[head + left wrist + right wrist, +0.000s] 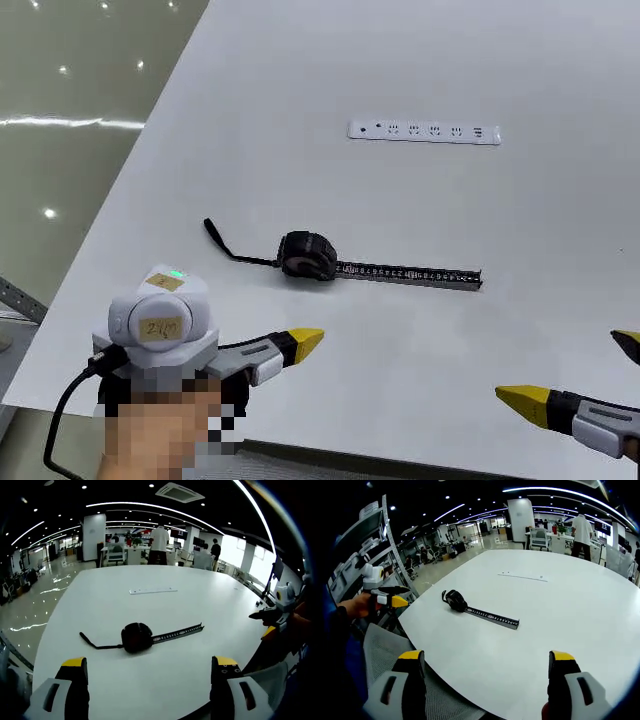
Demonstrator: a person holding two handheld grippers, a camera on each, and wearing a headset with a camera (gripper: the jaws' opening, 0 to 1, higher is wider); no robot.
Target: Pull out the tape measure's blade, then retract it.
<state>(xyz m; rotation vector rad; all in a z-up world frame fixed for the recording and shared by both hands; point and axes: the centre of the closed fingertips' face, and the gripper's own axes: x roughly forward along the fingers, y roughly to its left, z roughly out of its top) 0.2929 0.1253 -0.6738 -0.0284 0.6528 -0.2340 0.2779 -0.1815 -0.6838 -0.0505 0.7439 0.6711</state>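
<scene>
A black tape measure point(307, 255) lies on the white table point(330, 70), its blade point(410, 274) pulled out to the right and lying flat, its wrist strap point(225, 243) trailing left. My left gripper point(305, 342) hovers over the near table edge, open, nothing between its jaws; in its own view the left gripper point(150, 665) faces the tape measure point(136, 637) from a distance. My right gripper point(575, 370) is open at the lower right, short of the blade's end. The right gripper point(486, 656) in its own view sees the tape measure point(455, 600) and blade point(492, 617) well ahead.
A white power strip point(423, 131) lies farther back on the table. The table's left edge runs diagonally beside a shiny floor point(70, 120). People point(159, 542) stand at desks far behind.
</scene>
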